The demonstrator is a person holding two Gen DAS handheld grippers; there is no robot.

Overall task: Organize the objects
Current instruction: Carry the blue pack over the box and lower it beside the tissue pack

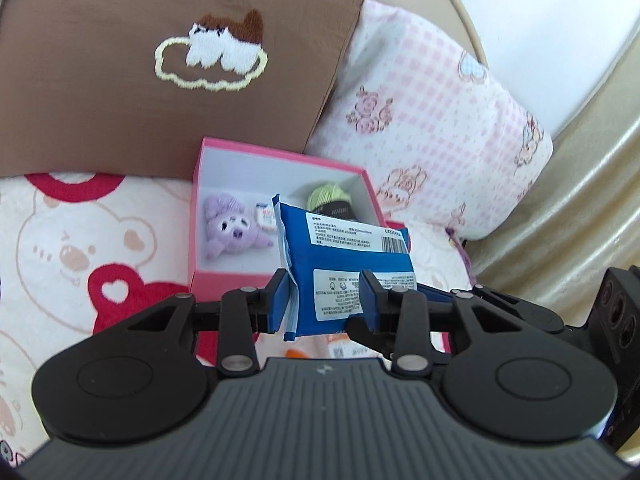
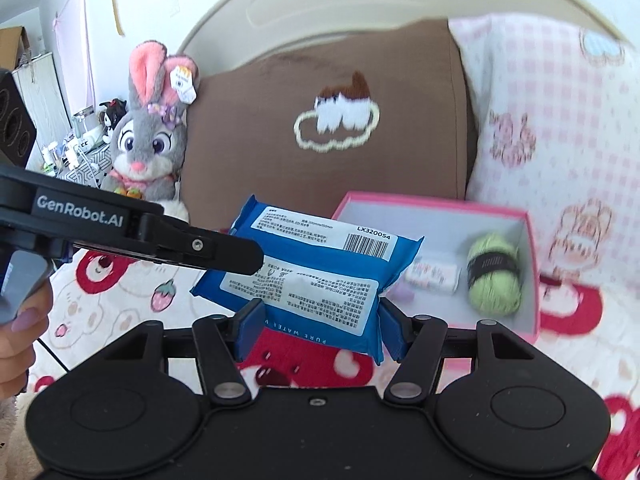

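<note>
Bed with bear-print blanket: both grippers, left gripper and right gripper, clamp the blue plastic wipes pack; open pink cardboard box lies just beyond, far-right.

Both wrist cams sit right behind their fingers, tilted down at the bed, super close. Each catches the blue wipes pack, pink box and brown pillow.

Both tools are matte black plastic: a ribbed housing, two round hubs, and linkage arms pinned with silver rivets. The left tongs and right tongs end in blue pads. One side bar reads "GenRobot.AI" in white. A fingernail wears pale lilac polish.
</note>
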